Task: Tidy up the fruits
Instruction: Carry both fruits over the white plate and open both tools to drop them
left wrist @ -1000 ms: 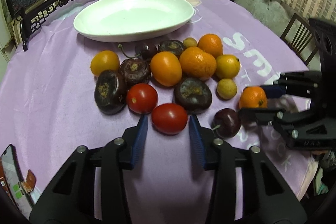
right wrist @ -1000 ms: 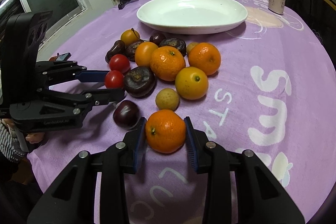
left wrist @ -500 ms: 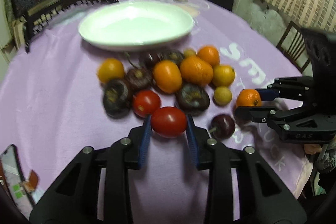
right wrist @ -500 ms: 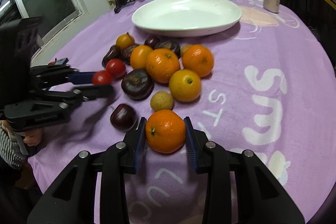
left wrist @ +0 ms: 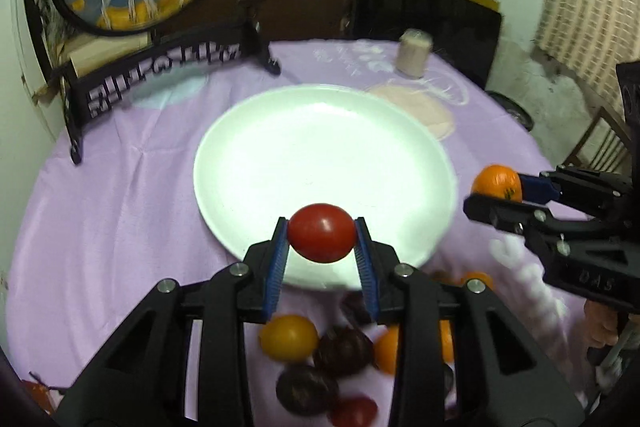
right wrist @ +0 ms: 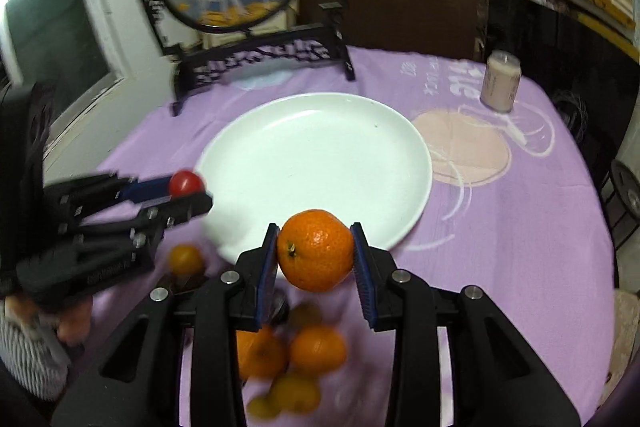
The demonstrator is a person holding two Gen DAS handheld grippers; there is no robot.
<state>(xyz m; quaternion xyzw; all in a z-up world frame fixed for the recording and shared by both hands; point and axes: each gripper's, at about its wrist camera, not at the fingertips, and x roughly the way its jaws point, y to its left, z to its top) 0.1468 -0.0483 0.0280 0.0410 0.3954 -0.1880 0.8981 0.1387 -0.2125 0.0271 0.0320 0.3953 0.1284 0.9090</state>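
My left gripper [left wrist: 321,239] is shut on a red tomato [left wrist: 321,238] and holds it in the air over the near rim of the empty white plate [left wrist: 320,155]. My right gripper [right wrist: 315,251] is shut on an orange mandarin [right wrist: 315,250], held above the plate's [right wrist: 320,151] near edge. In the left wrist view the right gripper with its mandarin [left wrist: 497,183] is at the plate's right side. In the right wrist view the left gripper with its tomato [right wrist: 185,183] is at the plate's left side. The pile of remaining fruit [left wrist: 320,355] lies on the purple cloth below both grippers, partly hidden.
A round painted screen on a black stand [left wrist: 160,27] stands behind the plate at the back left. A small can [right wrist: 500,83] stands at the back right of the table. A chair [left wrist: 592,143] is off the table's right edge.
Both grippers have lifted their fruit off the cloth and moved forward and up, from the fruit pile to the near edge of the plate.
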